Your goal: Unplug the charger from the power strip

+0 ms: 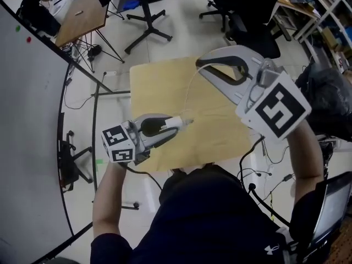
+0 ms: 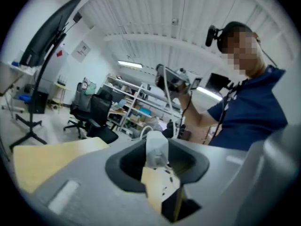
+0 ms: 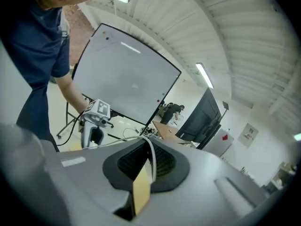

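Note:
My left gripper (image 1: 184,122) points level over the near edge of the light wooden table (image 1: 159,87), shut on a white charger (image 1: 180,122). In the left gripper view the charger (image 2: 156,147) stands upright between the tan pads (image 2: 153,187). A thin white cable (image 1: 190,89) runs from it up to my right gripper (image 1: 199,64), which is raised above the table and shut on the cable. The right gripper view shows the cable (image 3: 151,159) pinched between the pads and curving off toward the left gripper (image 3: 96,119). No power strip shows in any view.
A large whiteboard (image 1: 33,120) stands on the left, with loose cords on the floor beside it. Beyond the table are a black stand's feet (image 1: 146,32), office chairs (image 1: 242,21) and another wooden table (image 1: 82,15). Cables and a laptop (image 1: 335,202) lie at the right.

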Demonstrator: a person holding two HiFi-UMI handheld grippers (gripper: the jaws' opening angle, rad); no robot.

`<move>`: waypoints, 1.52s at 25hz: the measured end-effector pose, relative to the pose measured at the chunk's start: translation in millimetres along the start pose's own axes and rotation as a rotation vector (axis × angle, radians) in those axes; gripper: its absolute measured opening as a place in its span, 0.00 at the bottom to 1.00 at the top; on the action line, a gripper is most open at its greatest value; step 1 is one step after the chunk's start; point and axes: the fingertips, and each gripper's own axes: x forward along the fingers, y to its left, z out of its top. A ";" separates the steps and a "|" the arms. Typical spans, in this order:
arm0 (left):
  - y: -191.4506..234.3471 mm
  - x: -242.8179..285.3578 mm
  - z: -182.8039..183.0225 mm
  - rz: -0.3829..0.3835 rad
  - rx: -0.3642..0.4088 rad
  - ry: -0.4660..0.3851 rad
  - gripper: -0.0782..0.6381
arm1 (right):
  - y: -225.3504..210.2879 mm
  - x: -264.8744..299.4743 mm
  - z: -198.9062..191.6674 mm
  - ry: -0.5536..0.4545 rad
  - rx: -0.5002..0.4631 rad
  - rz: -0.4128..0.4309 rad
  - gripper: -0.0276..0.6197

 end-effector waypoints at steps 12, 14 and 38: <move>-88.1 -25.4 93.8 -0.368 -0.086 -0.431 0.30 | 18.0 108.1 -159.4 0.057 0.757 0.254 0.05; -84.6 -35.1 110.2 -0.336 -0.067 -0.501 0.30 | 53.3 116.2 -168.7 0.050 0.803 0.296 0.05; 94.6 -95.6 93.2 0.601 0.151 -0.282 0.29 | 146.9 2.4 -45.6 0.051 0.054 0.284 0.05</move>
